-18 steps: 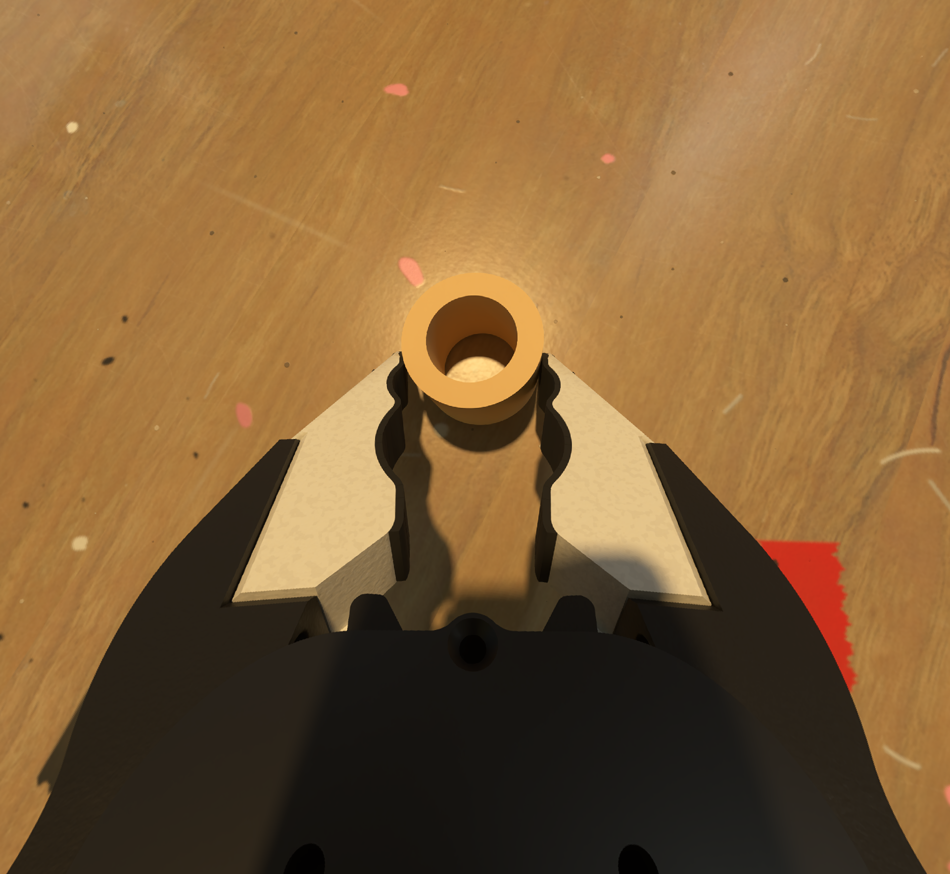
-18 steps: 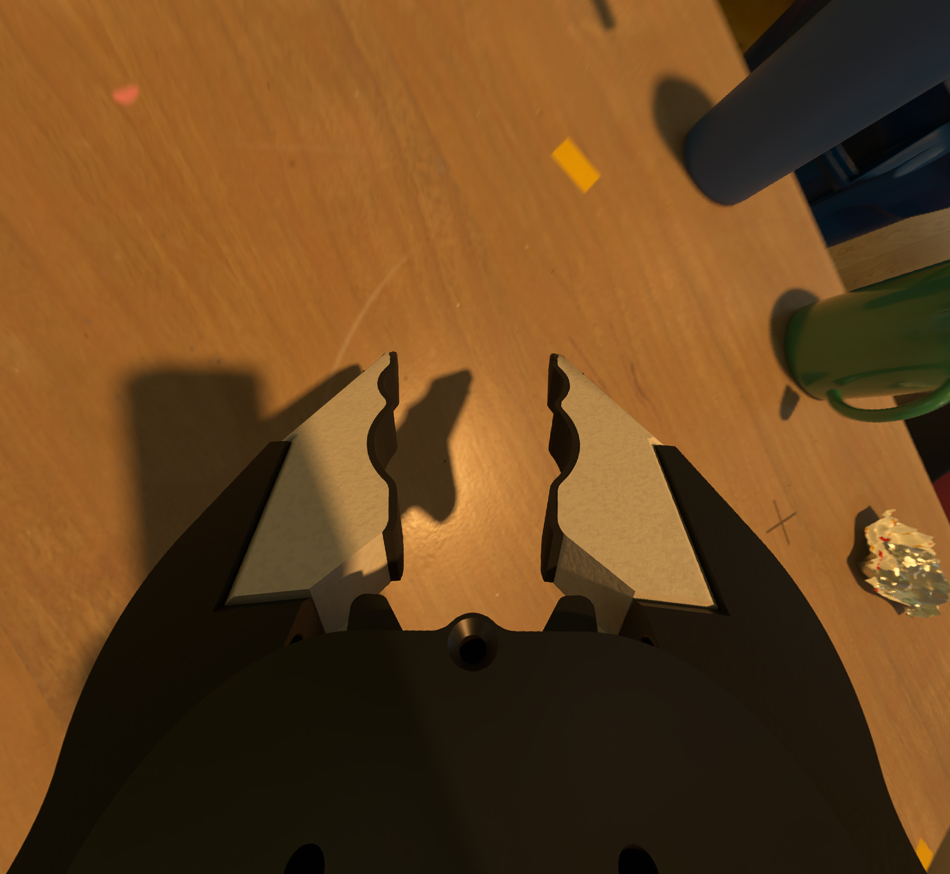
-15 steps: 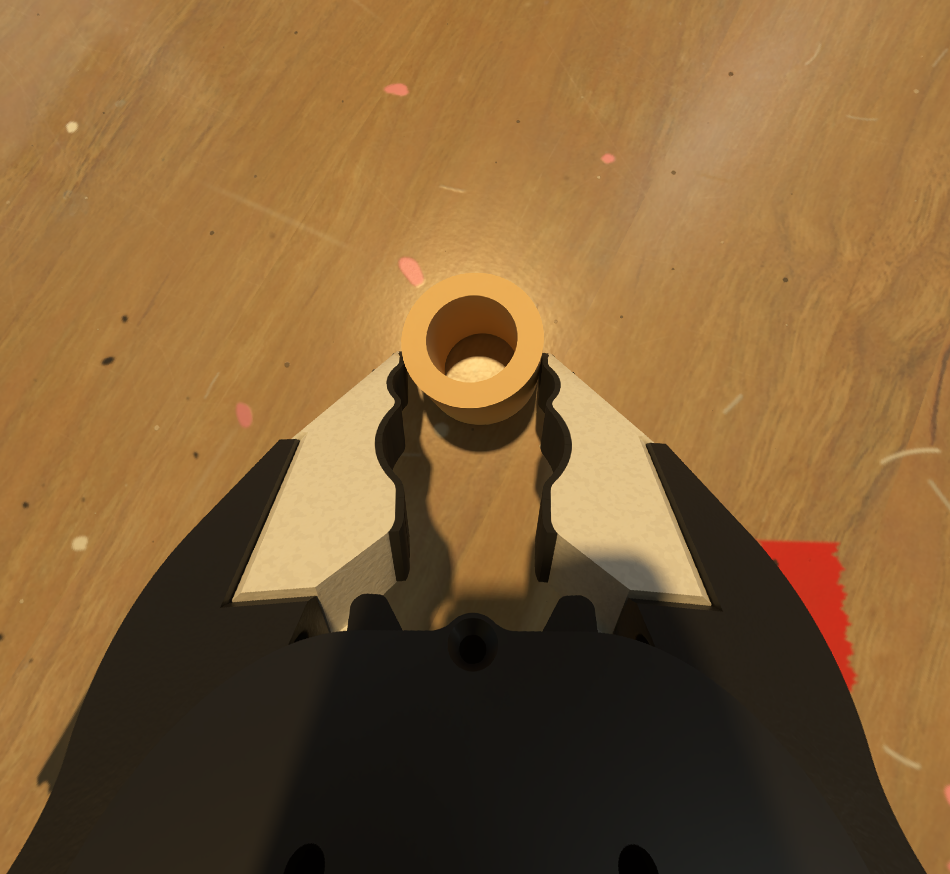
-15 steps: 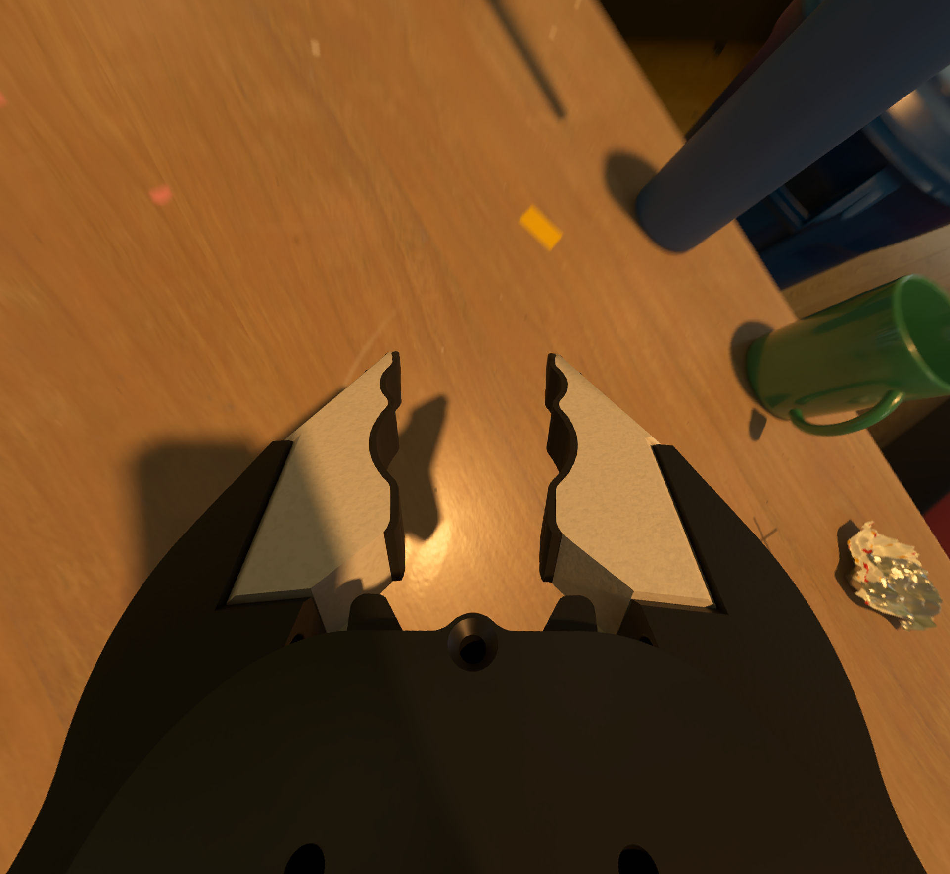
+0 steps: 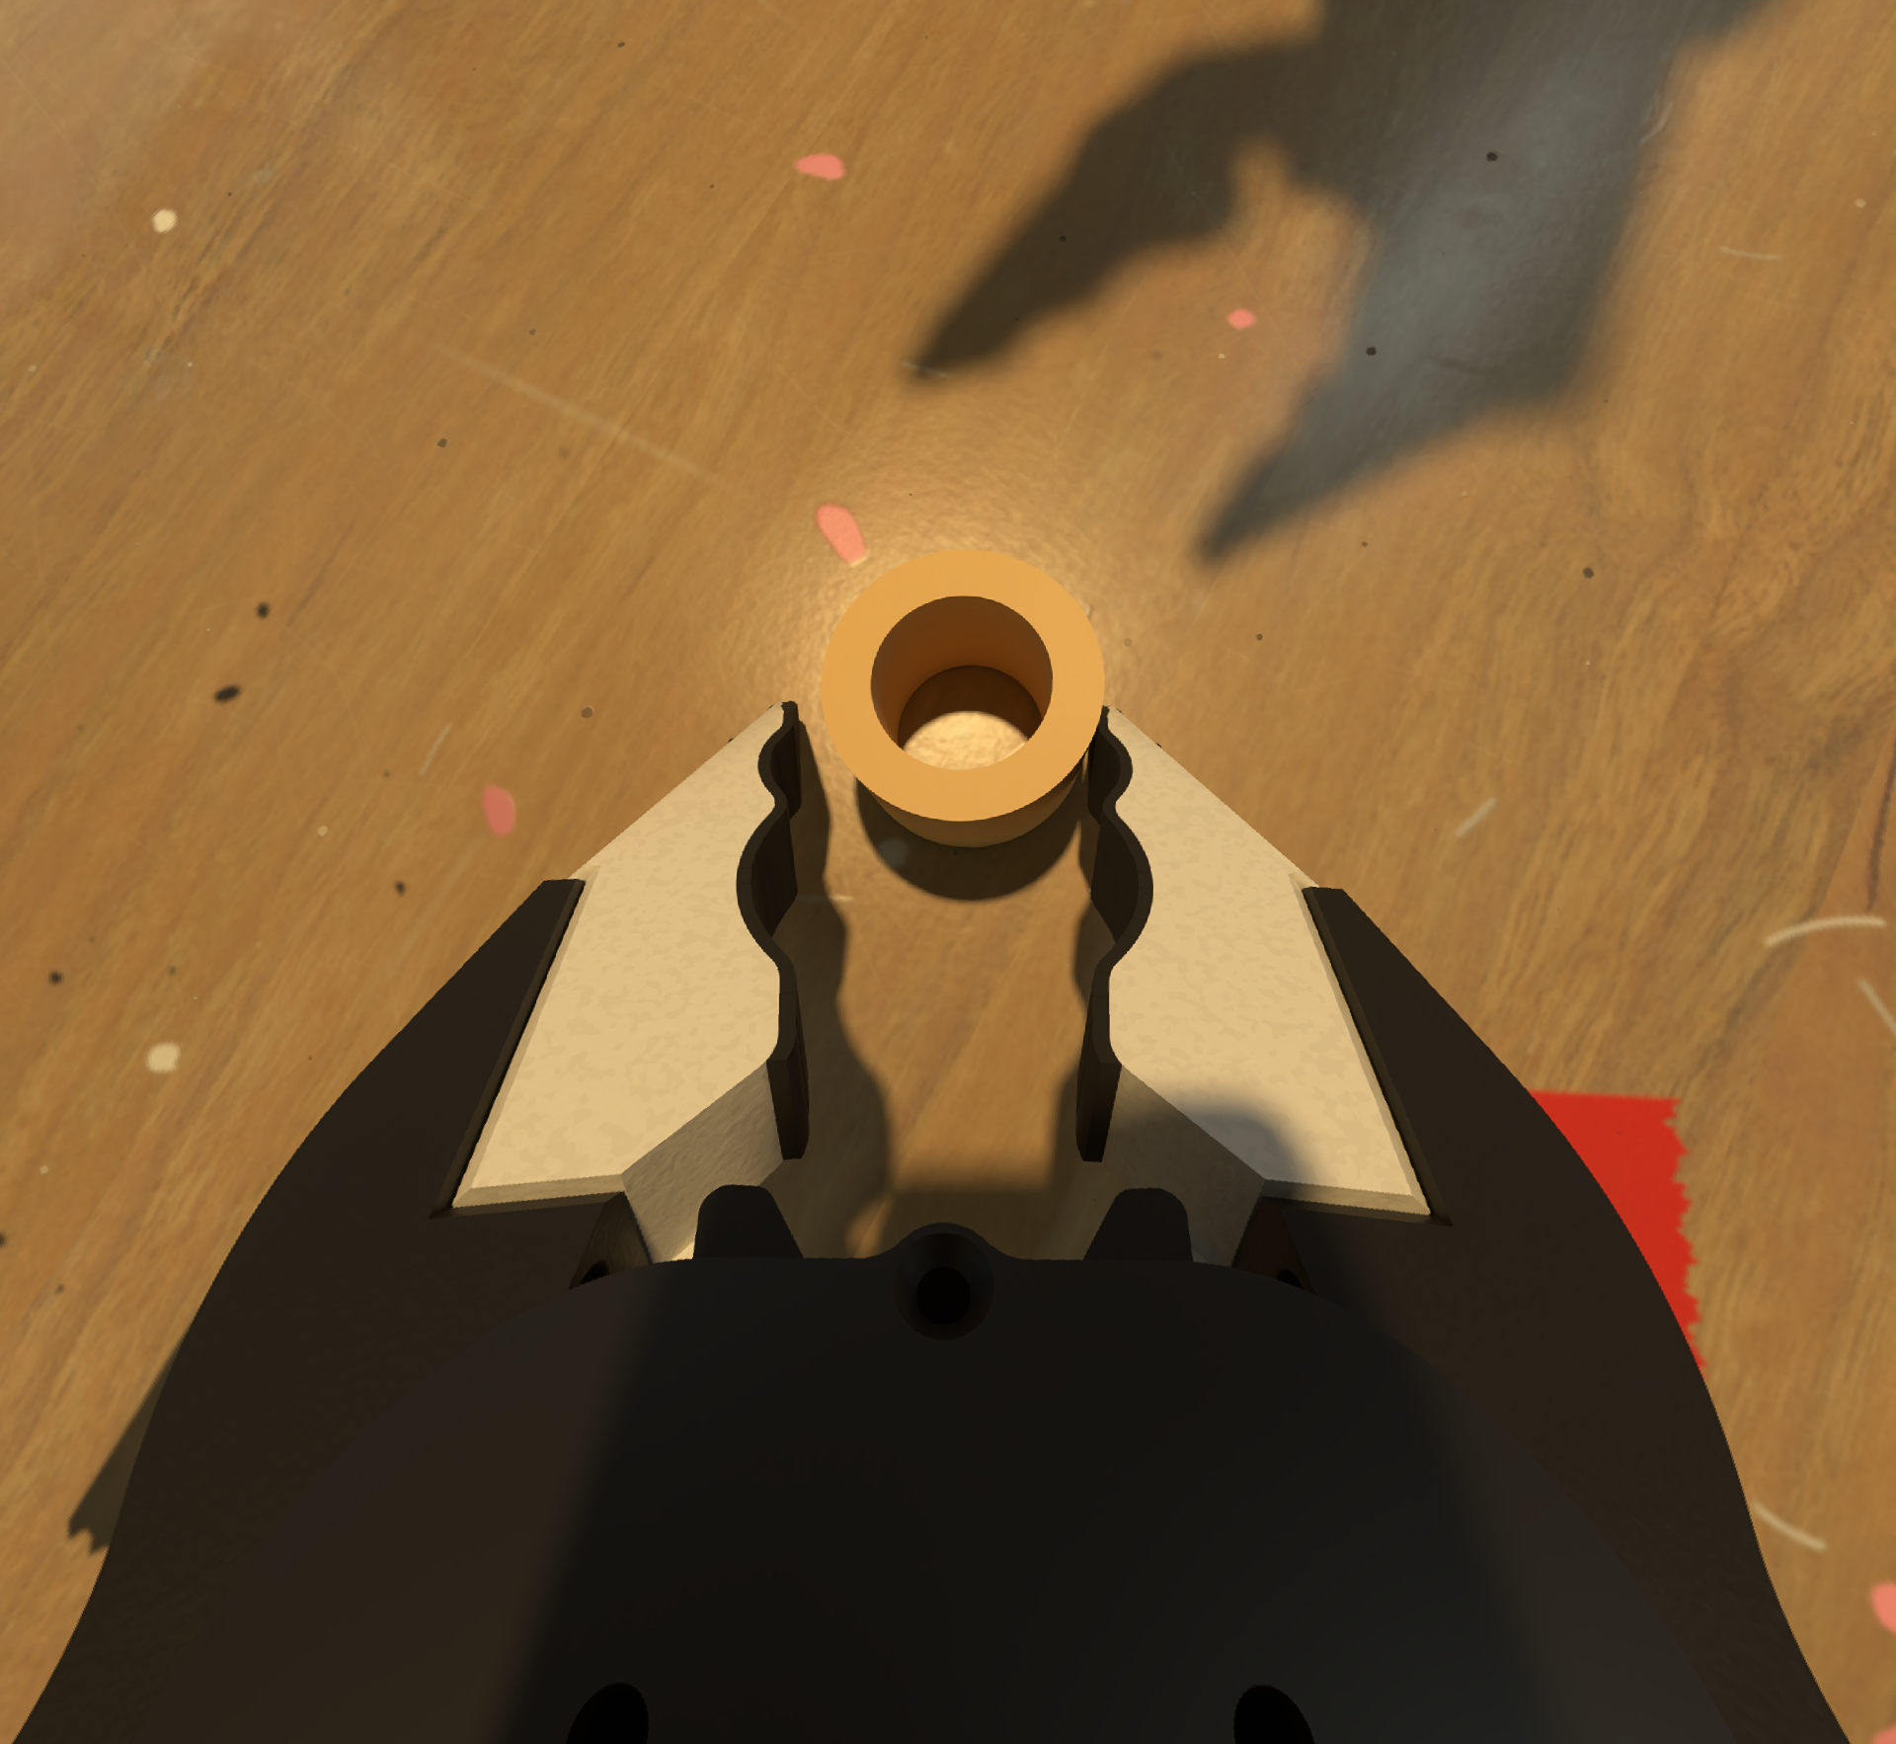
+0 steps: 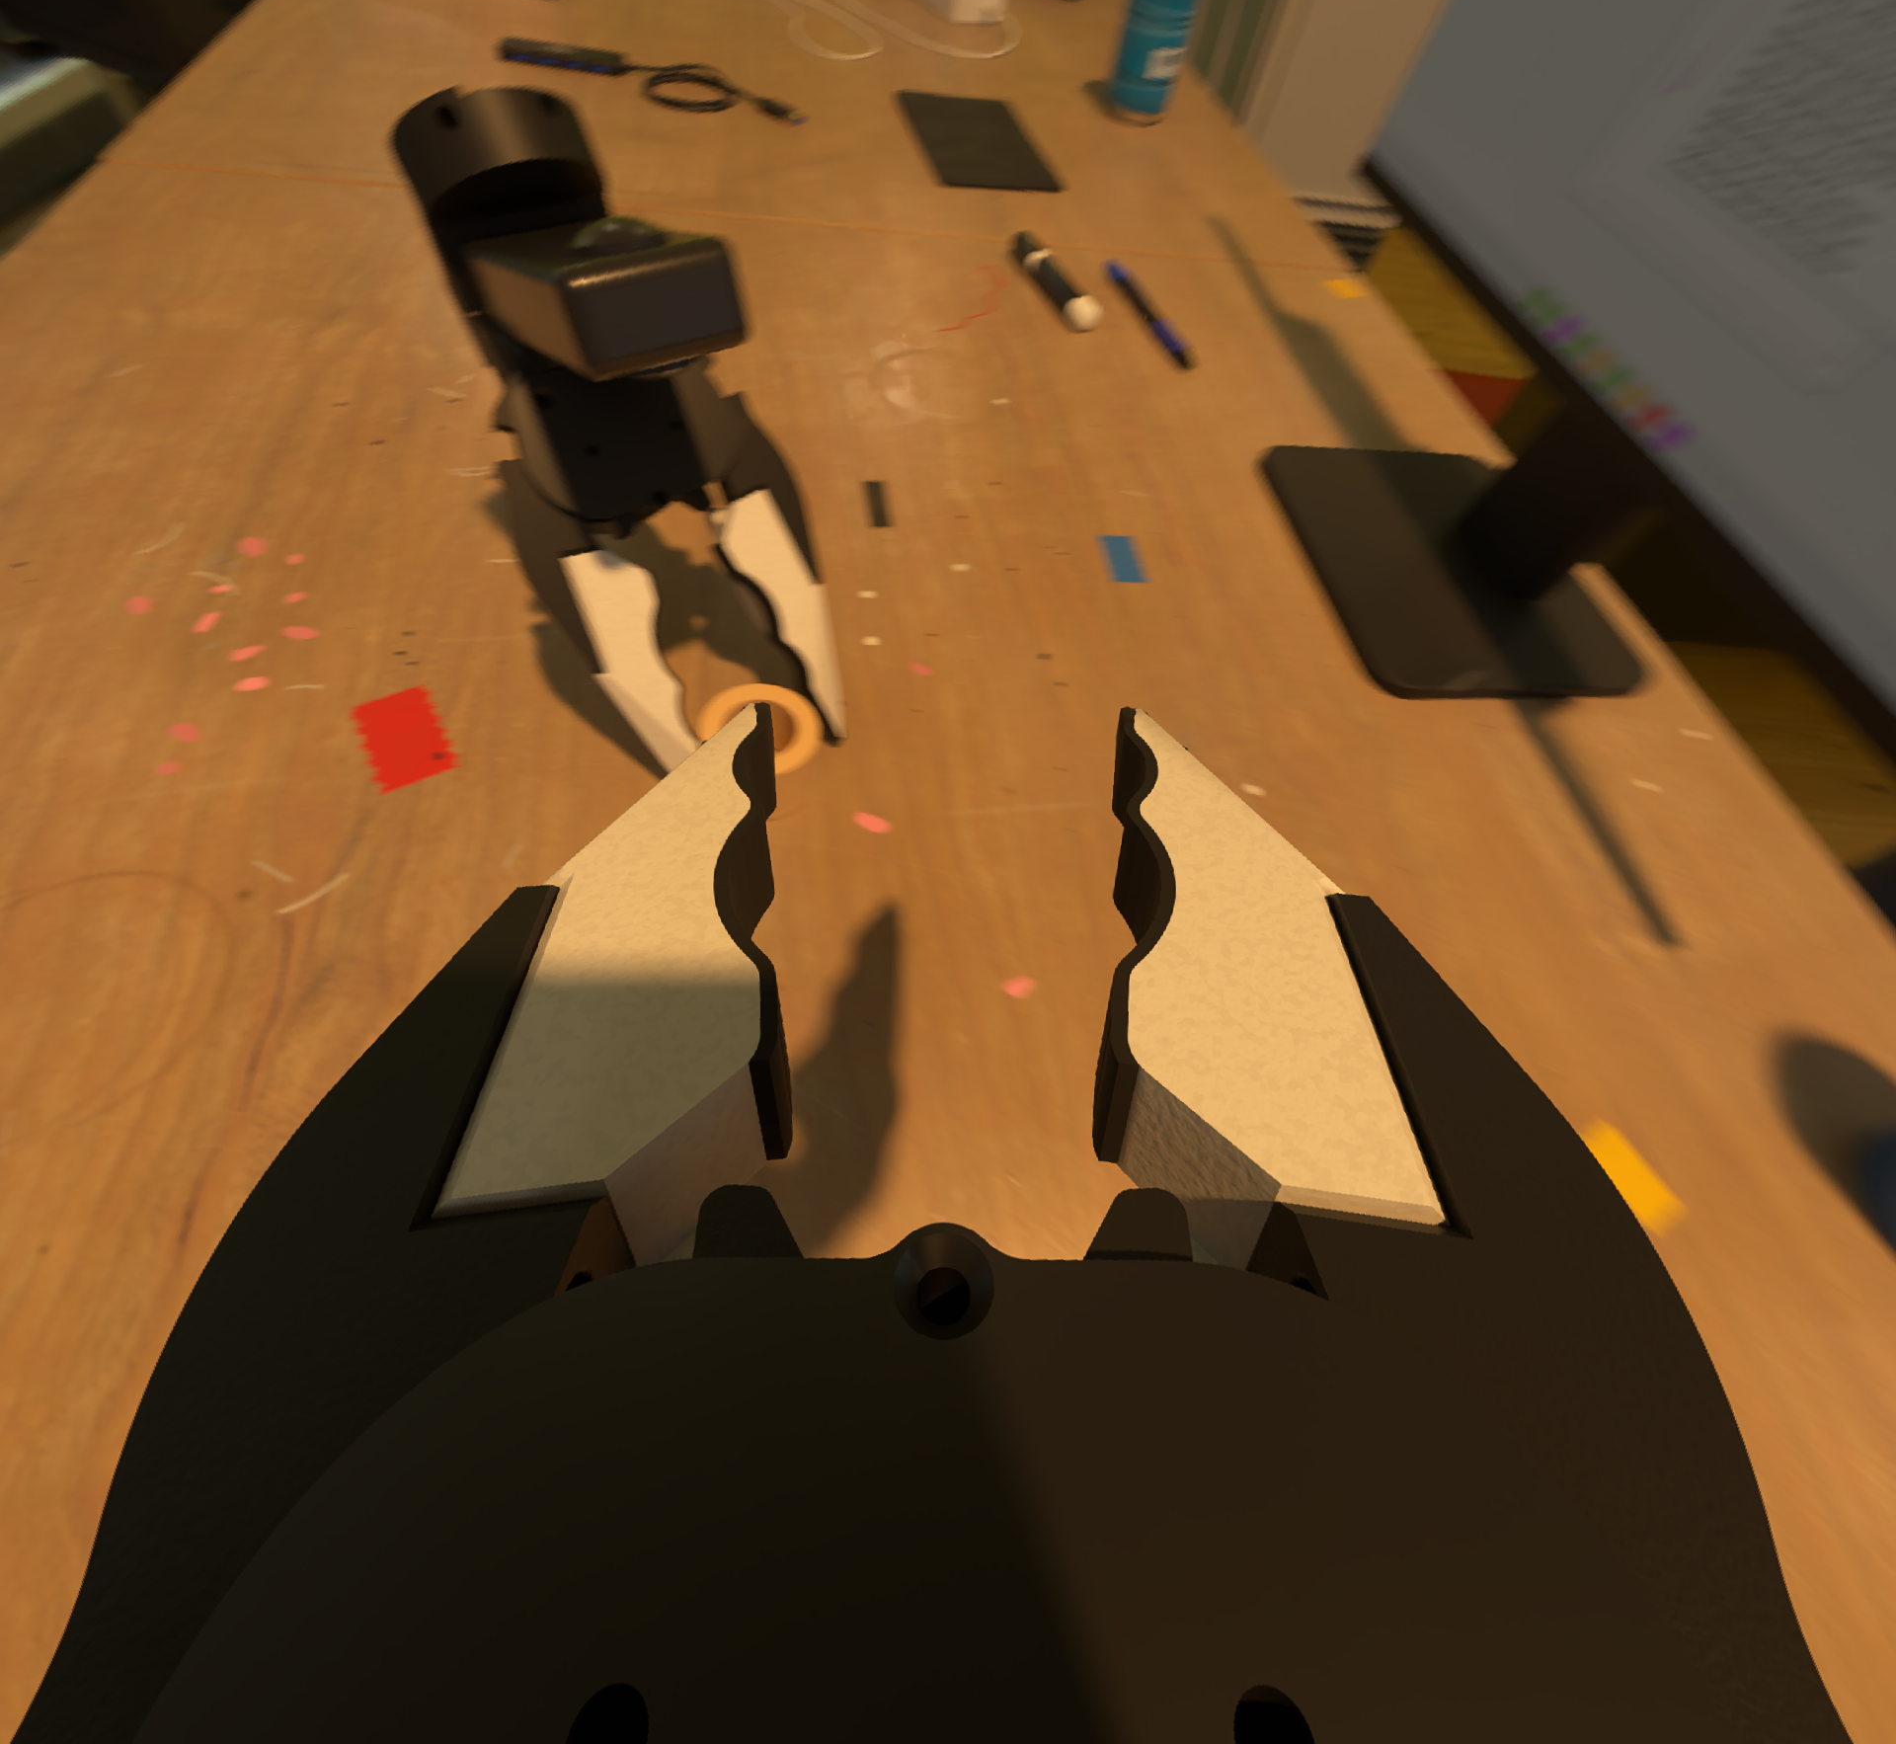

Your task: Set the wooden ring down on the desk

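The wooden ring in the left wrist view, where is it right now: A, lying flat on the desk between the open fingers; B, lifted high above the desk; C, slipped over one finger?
A: the wooden ring rests on the desk, a gap beside the left fingertip.

Both tongs, left tongs [image 5: 946,720] and right tongs [image 6: 942,720], share a rounded matte-black body, one small round hole at its front edge, and two cream, wavy-edged fingers [image 5: 657,1007] in black frames.

ring [image 5: 962,776] on desk [image 5: 410,464], between left tool [image 5: 949,720] tips
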`<state>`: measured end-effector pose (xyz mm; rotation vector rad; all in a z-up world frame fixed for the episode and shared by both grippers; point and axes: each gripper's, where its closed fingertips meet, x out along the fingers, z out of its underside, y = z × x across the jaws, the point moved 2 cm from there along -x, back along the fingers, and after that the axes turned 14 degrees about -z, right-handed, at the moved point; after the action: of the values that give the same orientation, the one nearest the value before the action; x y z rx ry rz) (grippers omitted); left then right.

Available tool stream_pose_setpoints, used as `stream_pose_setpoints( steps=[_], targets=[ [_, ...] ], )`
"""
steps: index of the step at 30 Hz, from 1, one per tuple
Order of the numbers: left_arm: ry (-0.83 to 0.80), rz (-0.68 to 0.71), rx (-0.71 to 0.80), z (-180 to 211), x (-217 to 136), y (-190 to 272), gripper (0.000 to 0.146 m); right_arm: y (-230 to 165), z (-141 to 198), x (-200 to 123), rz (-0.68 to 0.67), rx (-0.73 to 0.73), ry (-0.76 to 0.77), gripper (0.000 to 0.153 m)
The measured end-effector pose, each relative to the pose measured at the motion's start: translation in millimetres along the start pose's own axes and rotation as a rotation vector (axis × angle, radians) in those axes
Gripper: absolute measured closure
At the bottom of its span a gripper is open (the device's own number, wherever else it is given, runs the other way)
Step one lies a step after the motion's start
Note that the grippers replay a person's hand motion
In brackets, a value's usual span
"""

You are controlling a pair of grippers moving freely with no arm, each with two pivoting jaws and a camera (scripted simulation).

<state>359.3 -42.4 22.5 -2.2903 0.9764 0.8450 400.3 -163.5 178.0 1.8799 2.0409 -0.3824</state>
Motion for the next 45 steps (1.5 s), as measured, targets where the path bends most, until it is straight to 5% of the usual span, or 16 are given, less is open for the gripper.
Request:
stream_pose_setpoints(
  steps=[6, 12, 38, 45],
  targets=[
    [-0.009, 0.001, -0.020, 0, 1, -1, 0.086, -27, 39, 78, -0.142, 0.067, -0.087, 0.087],
    [-0.010, 0.067, -0.055, 0, -1, 2, 0.078, -23, 74, 110, -0.120, 0.122, -0.126, 0.082],
    [-0.015, 0.054, -0.025, 1, -1, 5, 0.073, -22, 88, 123, -0.134, 0.123, -0.184, 0.084],
    [-0.013, 0.066, -0.040, 1, -2, 4, 0.074, -20, 79, 114, -0.173, 0.171, -0.073, 0.084]
  ],
)
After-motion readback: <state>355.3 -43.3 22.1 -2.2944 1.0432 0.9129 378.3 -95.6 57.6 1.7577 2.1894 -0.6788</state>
